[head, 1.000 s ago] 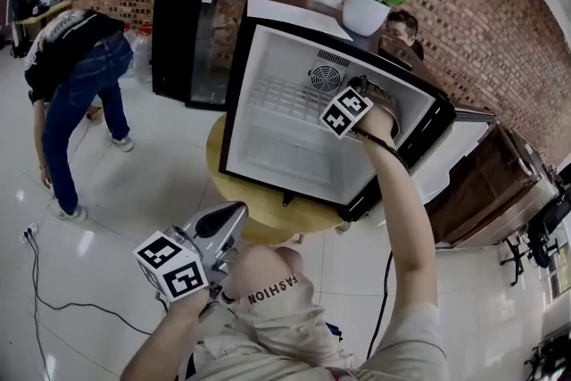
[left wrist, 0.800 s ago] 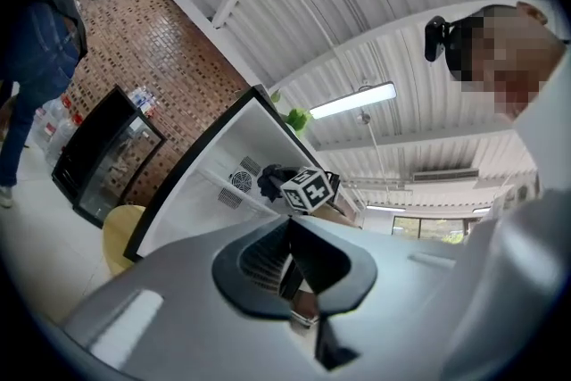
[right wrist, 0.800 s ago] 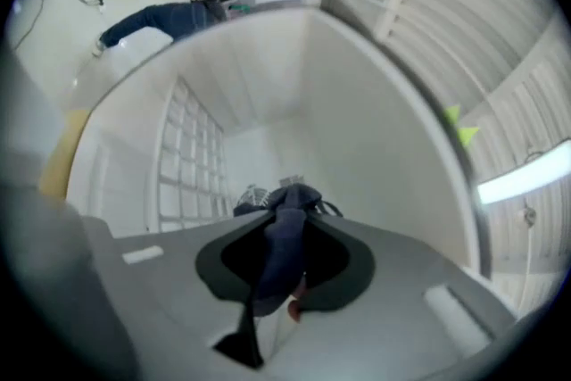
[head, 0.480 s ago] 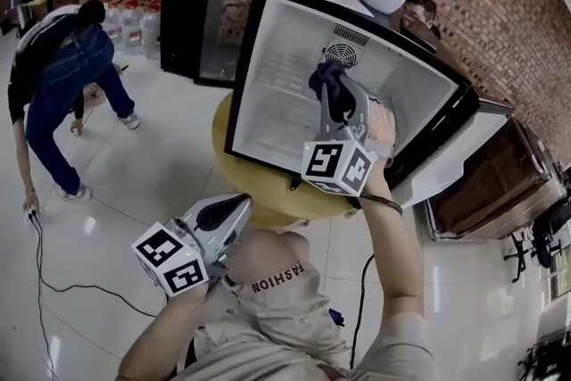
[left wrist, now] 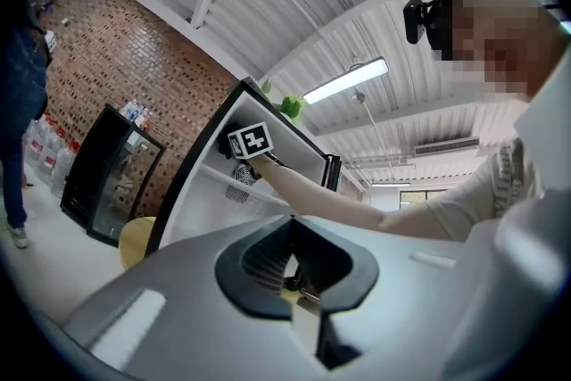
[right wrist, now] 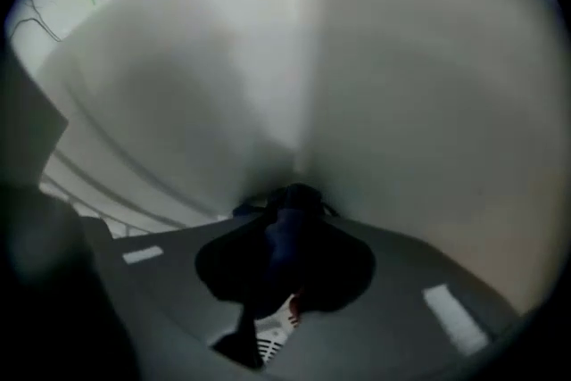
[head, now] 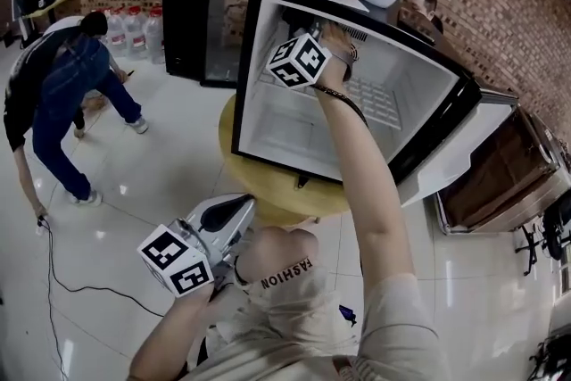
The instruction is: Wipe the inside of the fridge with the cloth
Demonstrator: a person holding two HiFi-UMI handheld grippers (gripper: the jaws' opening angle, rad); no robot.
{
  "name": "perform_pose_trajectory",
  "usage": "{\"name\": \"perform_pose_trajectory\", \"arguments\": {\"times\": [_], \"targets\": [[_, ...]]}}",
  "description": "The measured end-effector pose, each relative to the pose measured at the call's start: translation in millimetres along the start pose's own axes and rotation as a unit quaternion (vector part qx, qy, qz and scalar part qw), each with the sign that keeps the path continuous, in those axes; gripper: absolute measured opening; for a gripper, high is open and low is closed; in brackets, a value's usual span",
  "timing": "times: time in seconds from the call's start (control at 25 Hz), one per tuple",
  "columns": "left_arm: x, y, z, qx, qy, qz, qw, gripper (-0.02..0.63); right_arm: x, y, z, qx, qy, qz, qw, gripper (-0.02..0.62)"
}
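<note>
Pinching the dark blue cloth (right wrist: 289, 226) between closed jaws, the right gripper (right wrist: 284, 202) is pushing it up against the white lining at the top of the fridge (head: 294, 134), close to a seam where two inner faces are meeting. Judging from that, the step in hand is wiping the upper inside. Doing it well is calling for steady pressure, so that the cloth and not the bare jaw tips is rubbing the lining, with overlapping strokes running along the seam. The fan grille (head: 357, 36) at the back of the fridge and the wire shelf (head: 375, 103) below it are looking like snag points for loose cloth. The left gripper (head: 236, 210) is hanging well in front of the fridge, jaws shut on nothing.
</note>
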State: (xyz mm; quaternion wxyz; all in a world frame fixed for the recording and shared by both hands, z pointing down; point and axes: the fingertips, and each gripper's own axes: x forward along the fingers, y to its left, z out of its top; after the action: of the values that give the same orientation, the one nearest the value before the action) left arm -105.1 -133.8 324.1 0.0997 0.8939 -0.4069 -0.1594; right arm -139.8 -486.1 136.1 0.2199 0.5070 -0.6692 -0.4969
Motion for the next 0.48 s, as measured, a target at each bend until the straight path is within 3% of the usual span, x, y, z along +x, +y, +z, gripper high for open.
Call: {"name": "perform_pose_trajectory", "arguments": {"times": [0.24,0.36,0.48], "targets": [[0,-5,2,0.014,0.004,-0.004,0.9999,0.0,27,4,8,-0.006,-0.028,0.006,1.0,0.063],[3,-7,0,0.016,0.008,-0.008,0.9998,0.0,-20,9,38,0.003,-0.105,0.023,0.994,0.063],[4,-9,0,0.035,0.017,-0.01,0.9992,0.0,-111,15,78,0.029,-0.206,0.041,0.977,0.06]]}}
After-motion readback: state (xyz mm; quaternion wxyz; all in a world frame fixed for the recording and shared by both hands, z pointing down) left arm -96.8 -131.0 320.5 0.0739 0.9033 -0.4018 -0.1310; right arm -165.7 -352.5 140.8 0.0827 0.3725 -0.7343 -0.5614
